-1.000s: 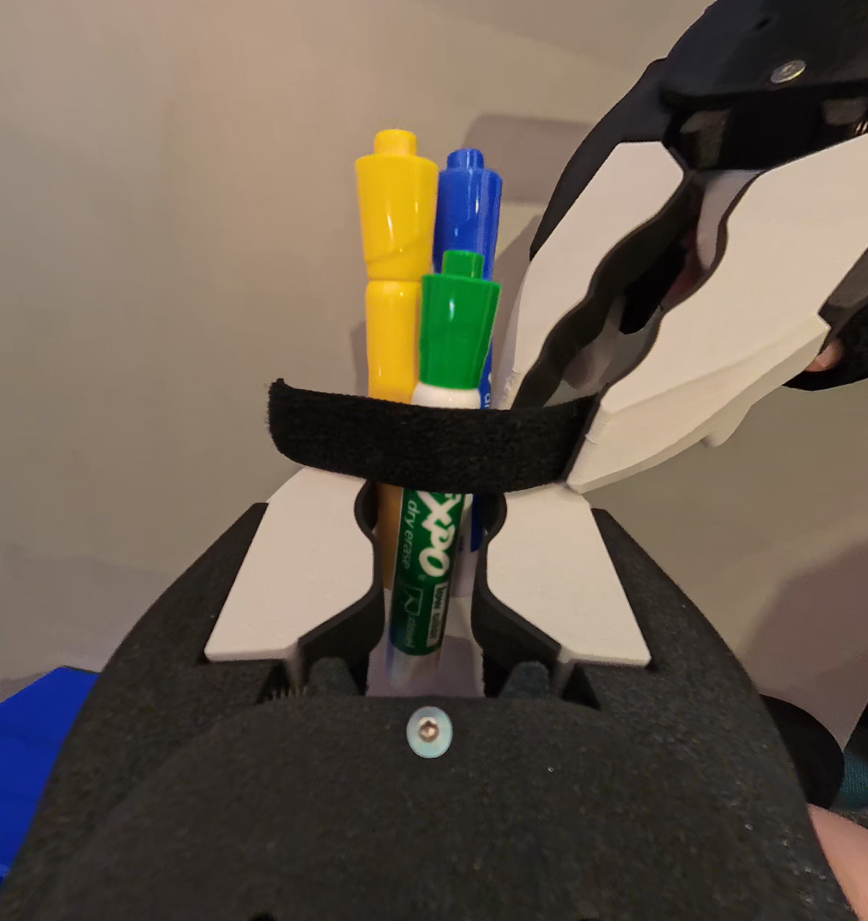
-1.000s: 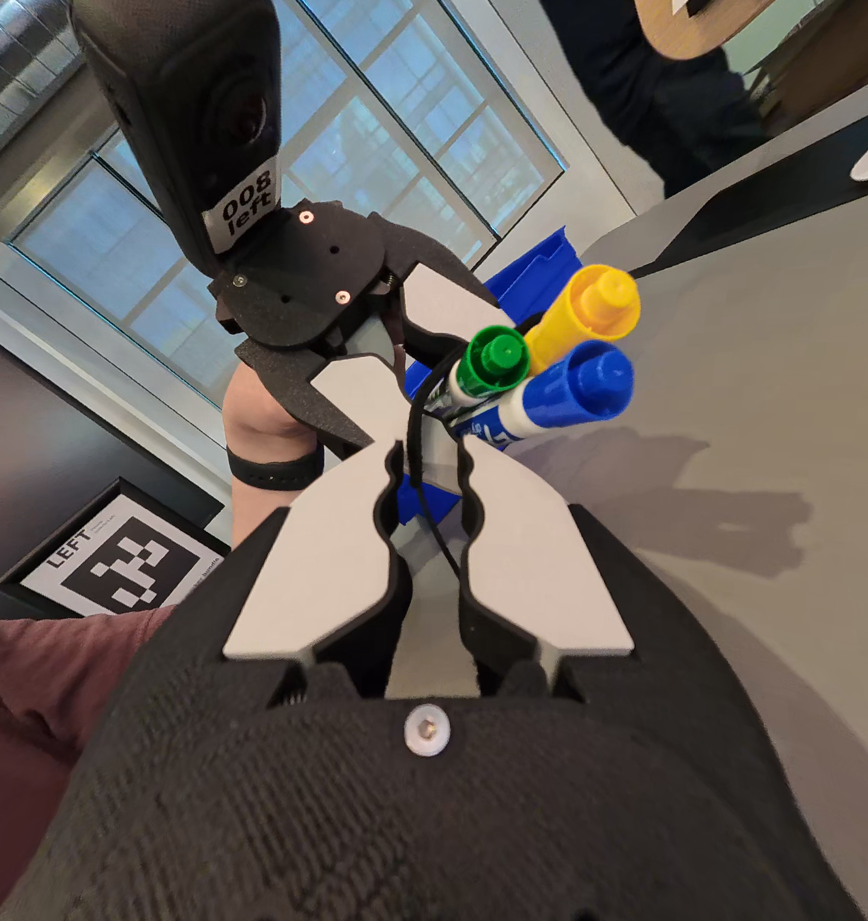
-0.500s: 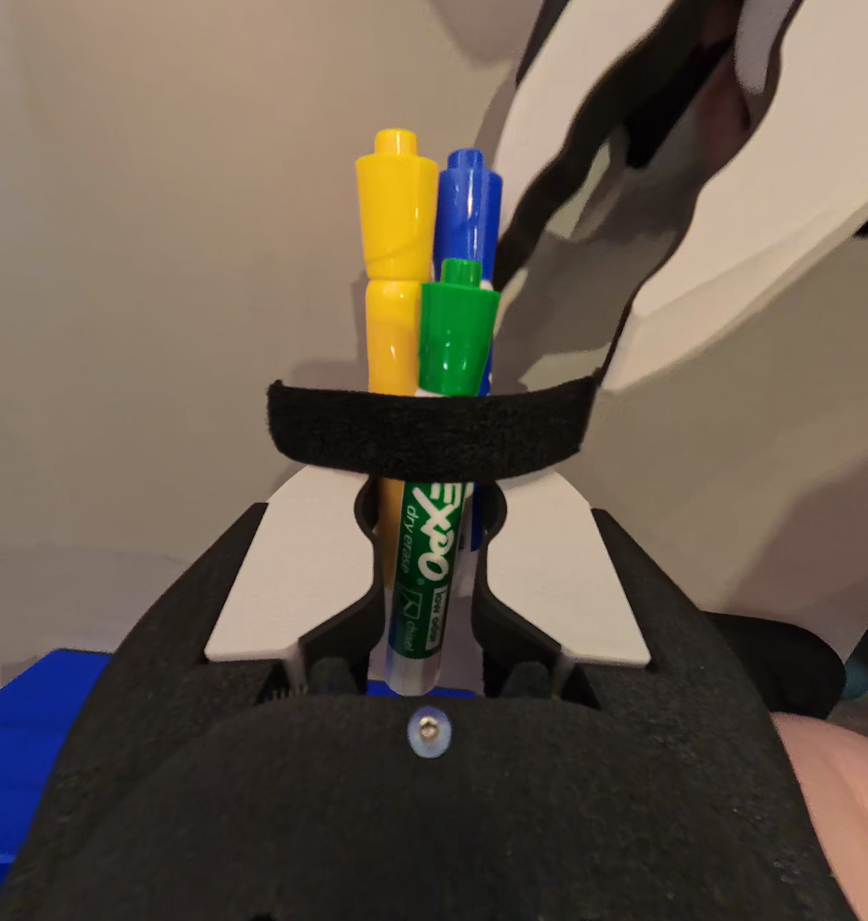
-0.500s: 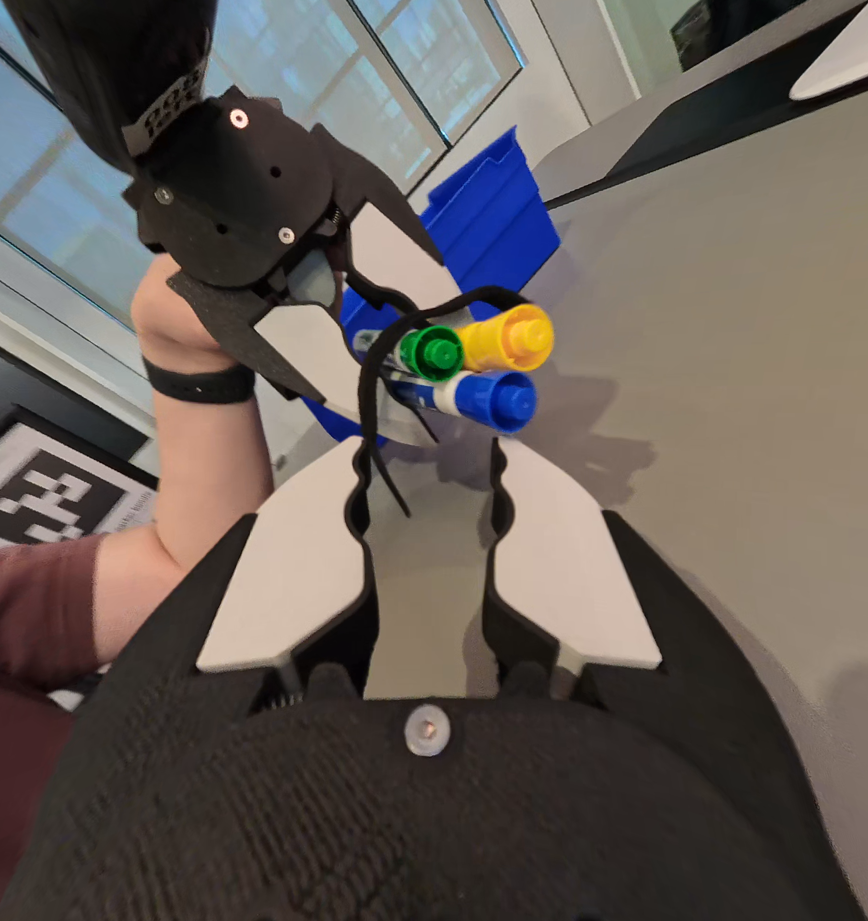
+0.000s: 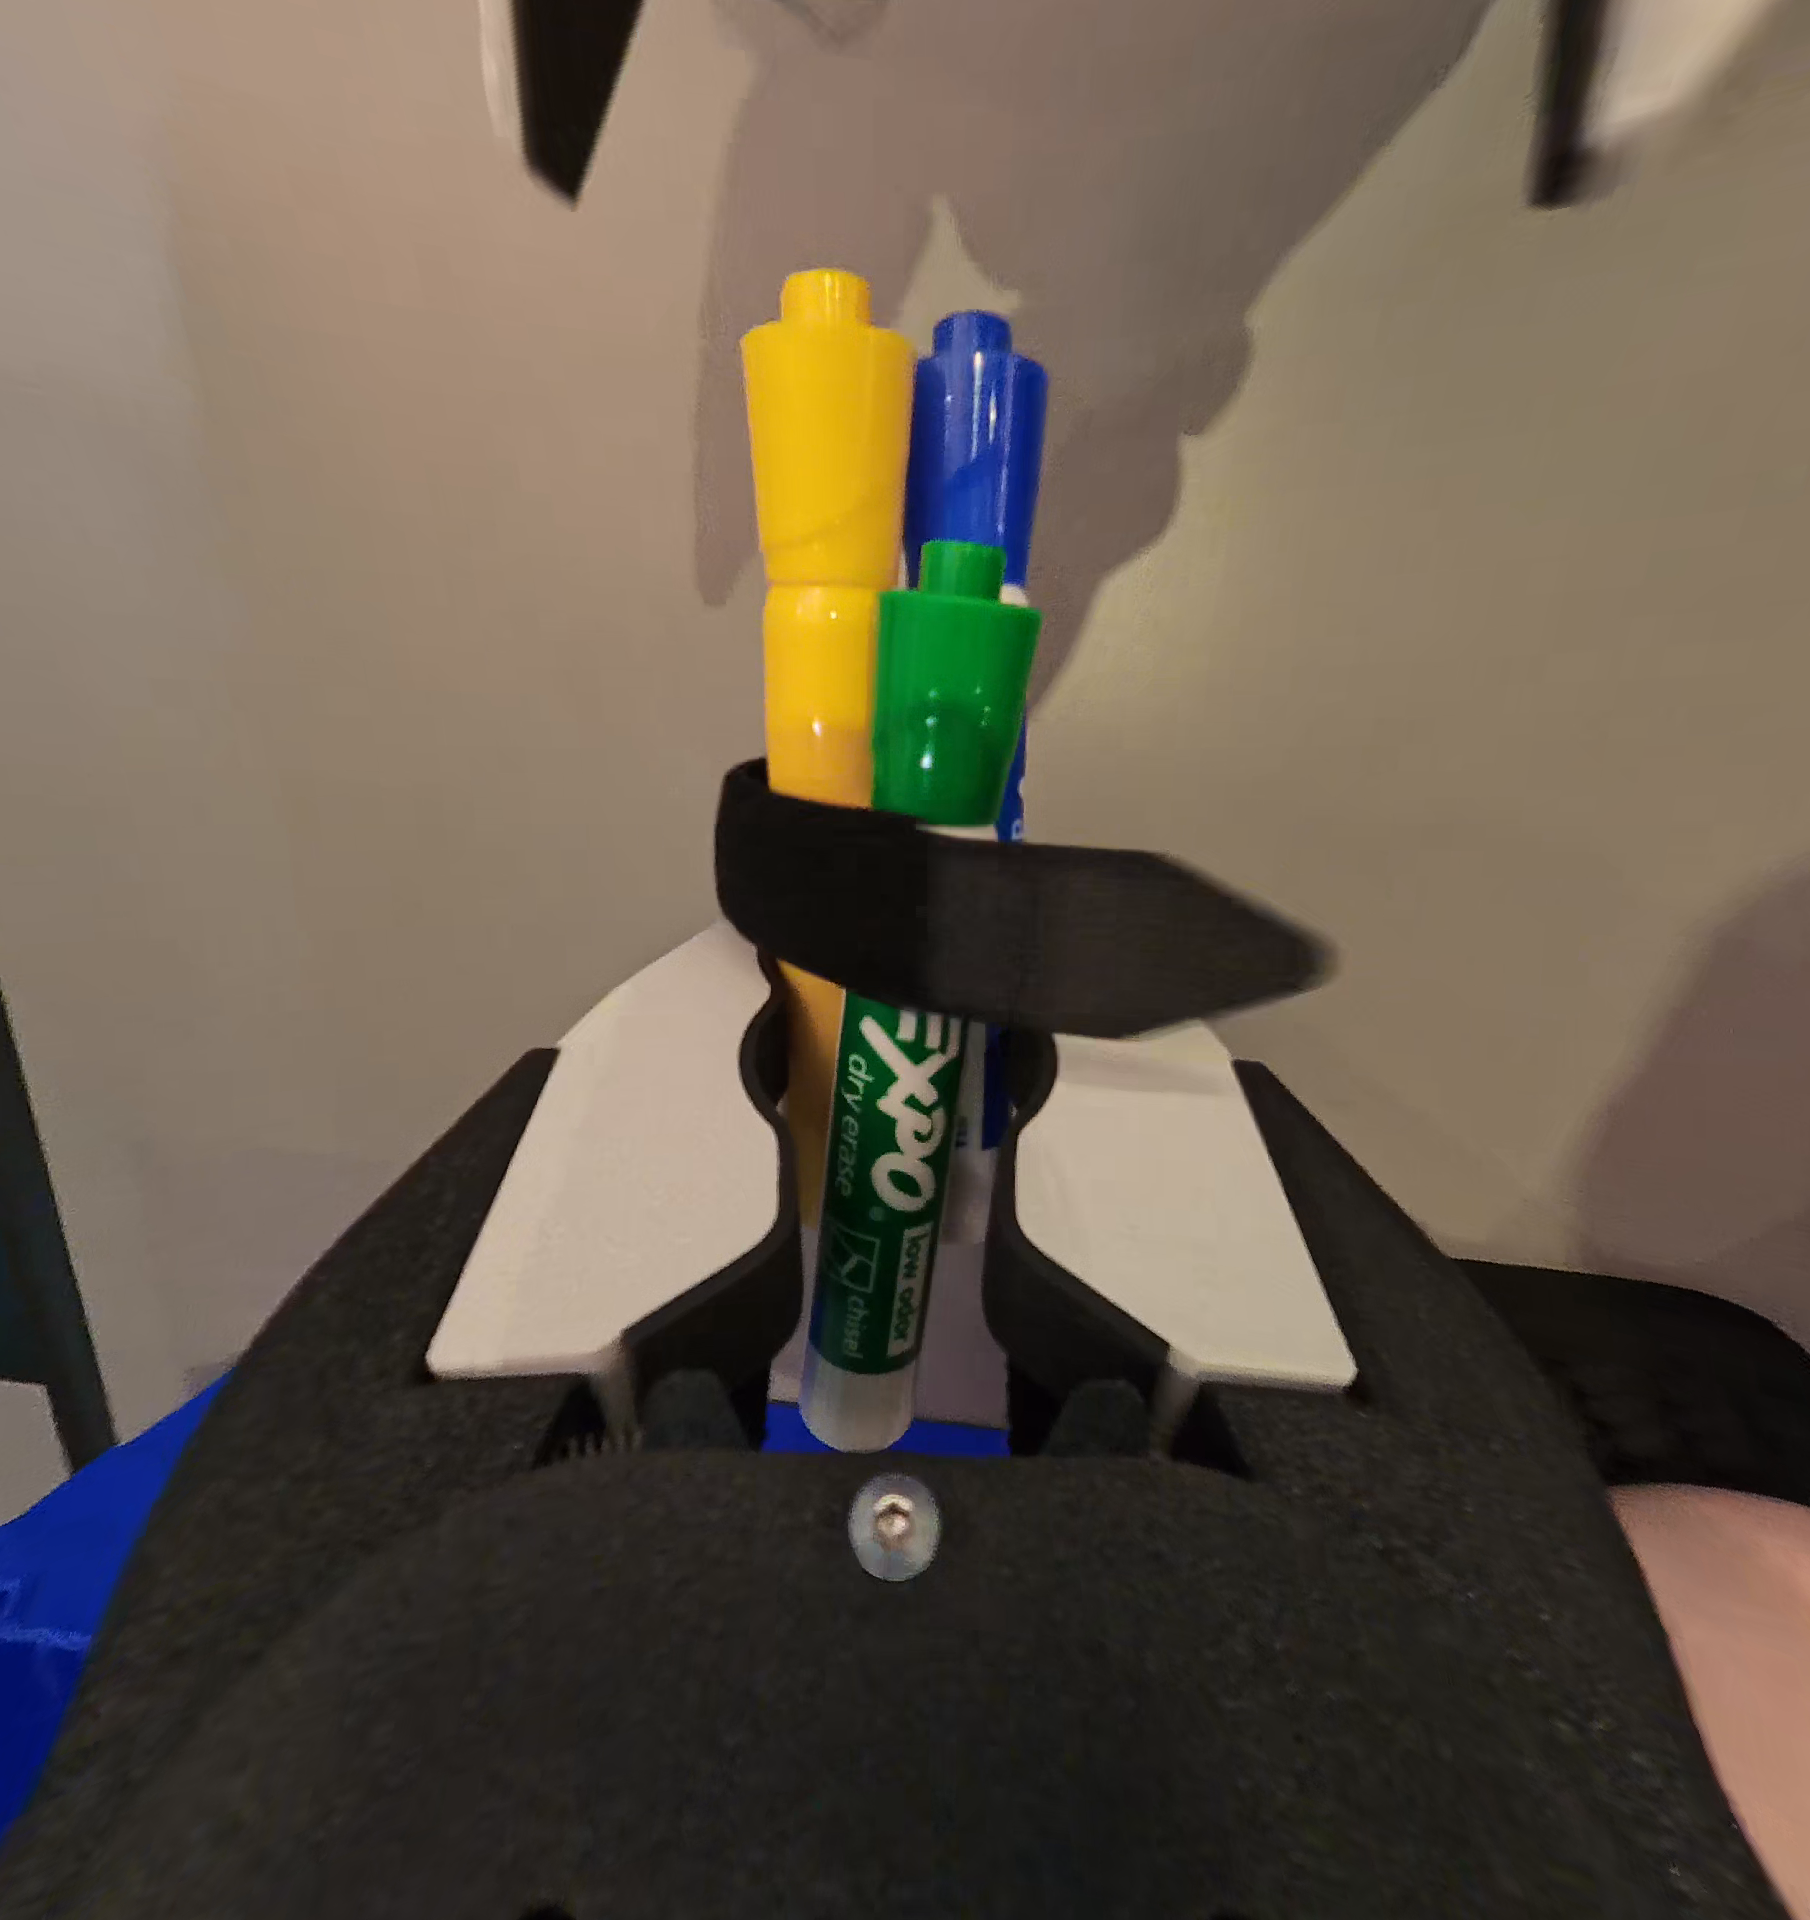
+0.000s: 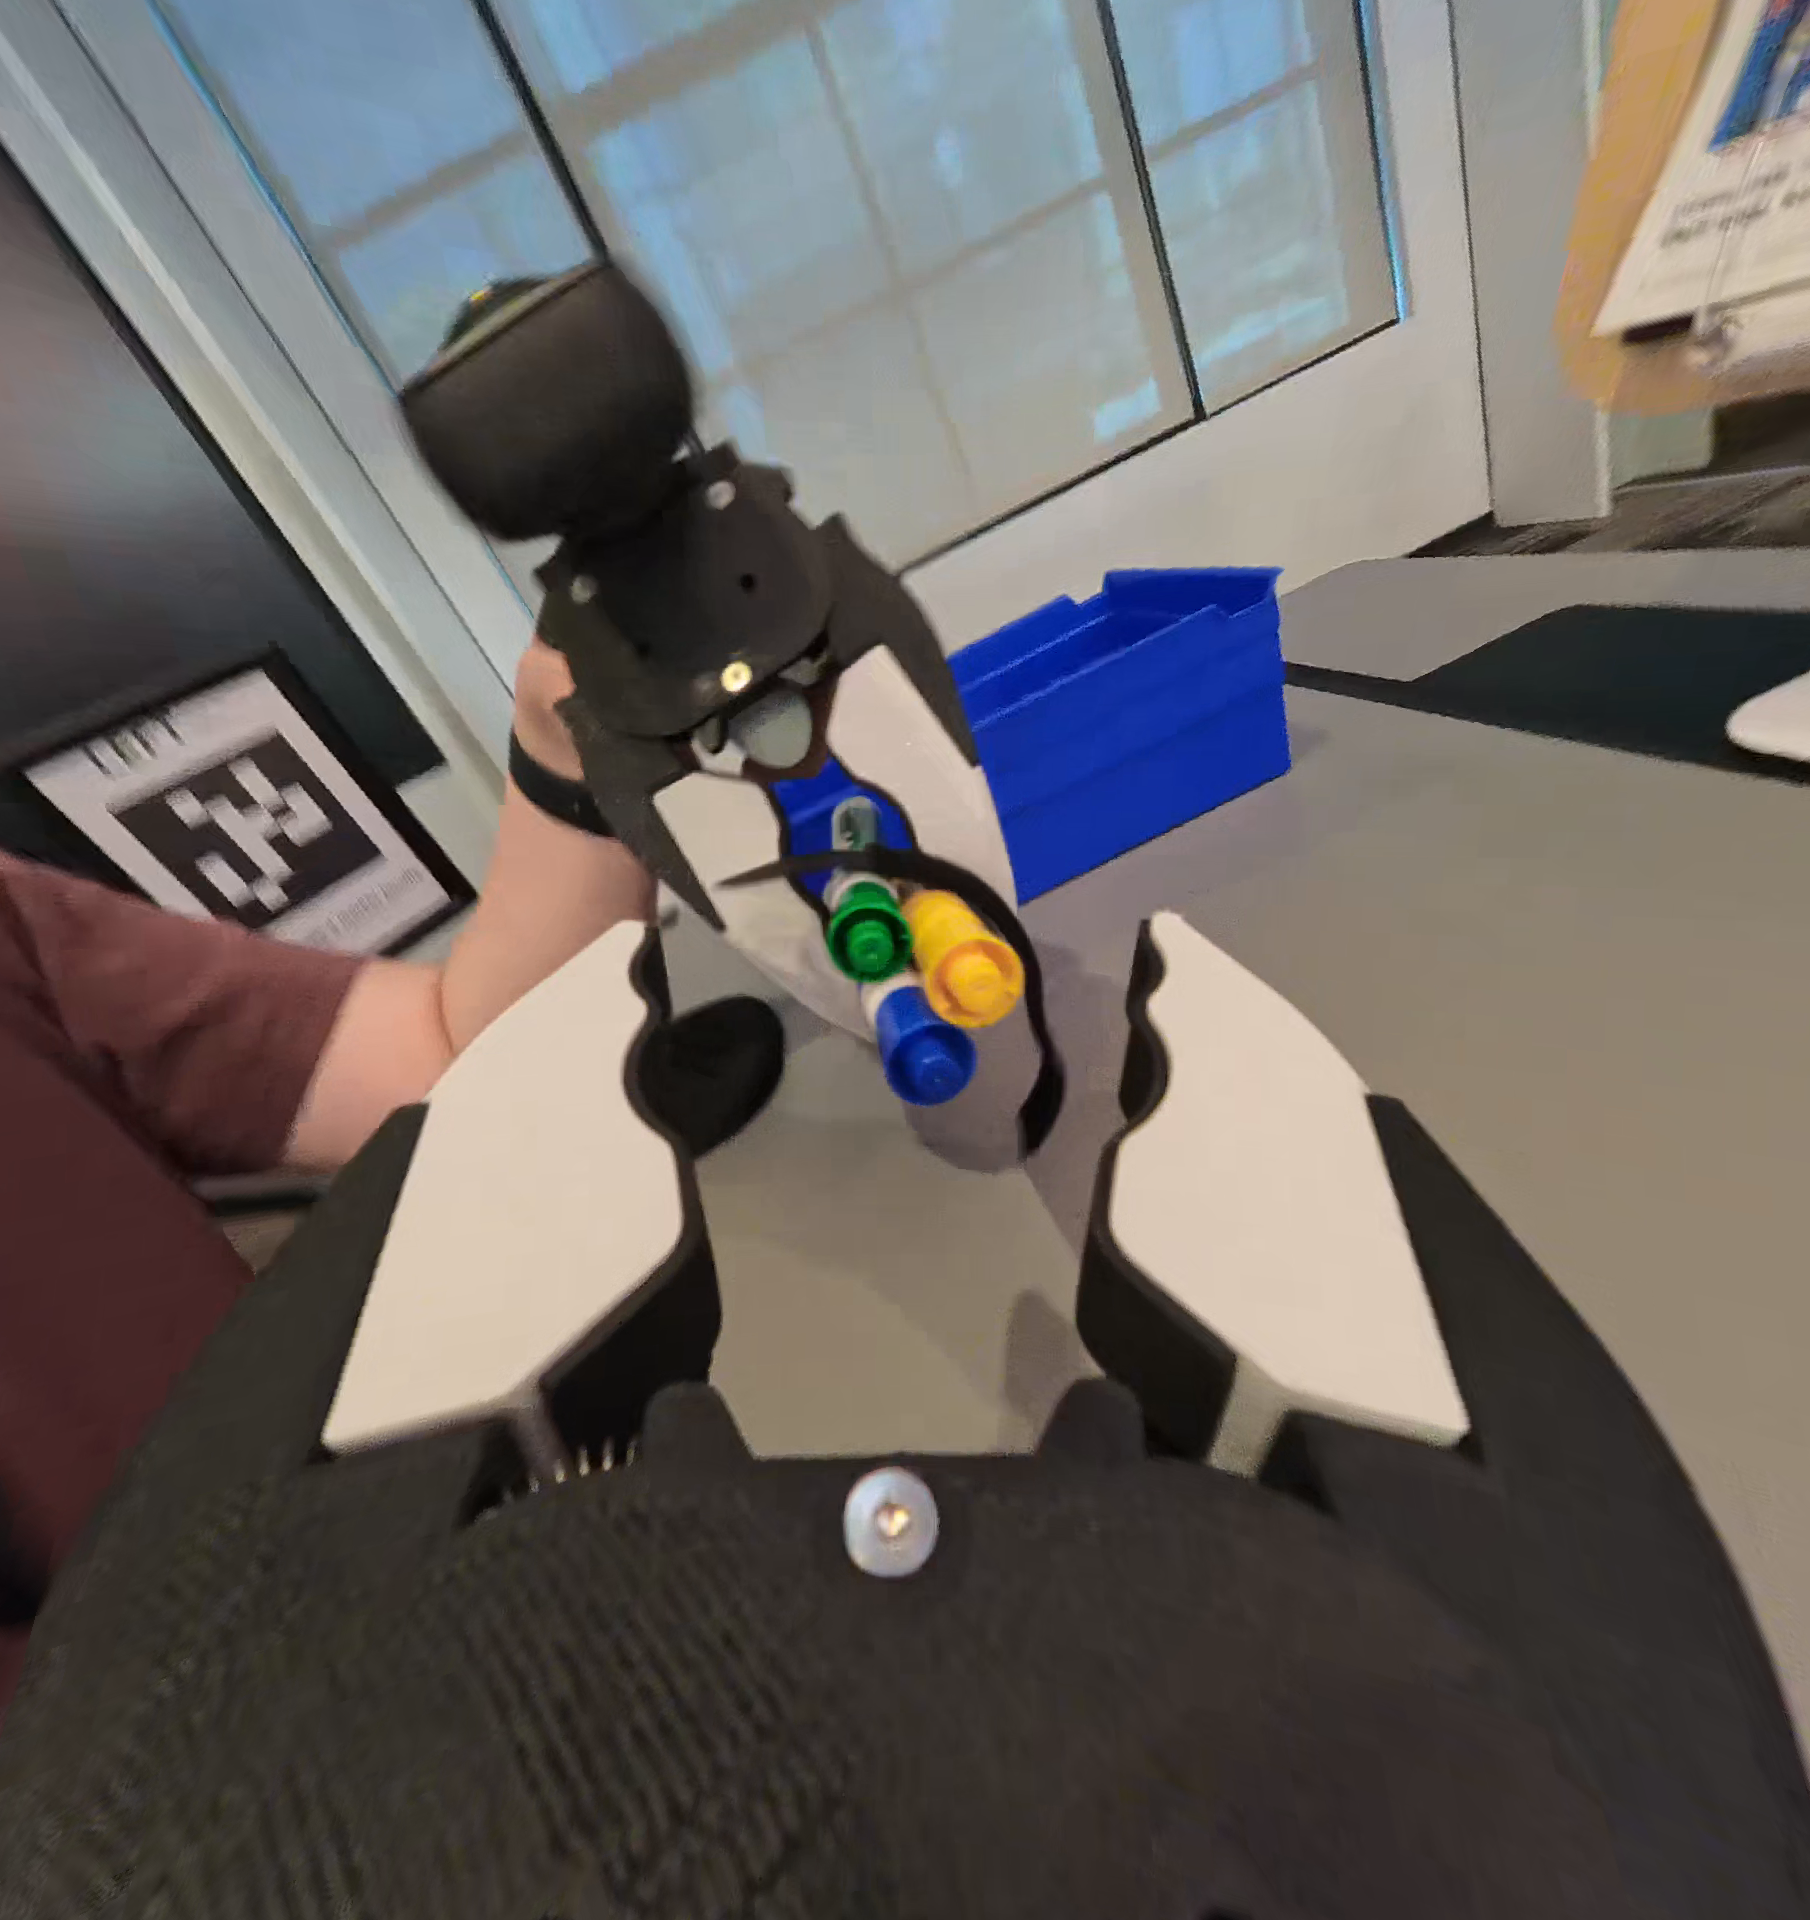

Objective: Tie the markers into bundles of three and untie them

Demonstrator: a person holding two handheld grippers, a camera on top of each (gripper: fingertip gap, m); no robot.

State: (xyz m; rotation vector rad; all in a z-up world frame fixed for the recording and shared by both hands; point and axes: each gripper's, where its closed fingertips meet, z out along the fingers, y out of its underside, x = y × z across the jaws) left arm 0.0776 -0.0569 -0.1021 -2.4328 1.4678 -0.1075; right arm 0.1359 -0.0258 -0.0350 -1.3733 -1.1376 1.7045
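My left gripper [image 5: 896,1049] is shut on a bundle of three markers: yellow [image 5: 823,540], blue [image 5: 979,447] and green [image 5: 916,1049]. A black hook-and-loop strap [image 5: 984,914] wraps them just above the fingers; its free end sticks out to the right. In the right wrist view the same bundle [image 6: 906,966] points toward me, held by the left gripper [image 6: 828,904] above the grey table. My right gripper [image 6: 896,997] is open and empty, drawn back from the bundle. Its fingertips [image 5: 553,104] show at the top of the left wrist view.
A blue plastic bin [image 6: 1119,707] stands on the grey table [image 6: 1503,987] behind the bundle. A person's arm in a maroon sleeve [image 6: 101,1018] is at the left. A framed black-and-white marker card [image 6: 246,821] leans against the wall. A small black object [image 6: 714,1060] lies on the table. The left gripper's tips are roughly 10 cm from the right gripper's.
My right gripper has let go of the strap end, opened wide and pulled back. The strap now sits tighter around the markers with its tail free.
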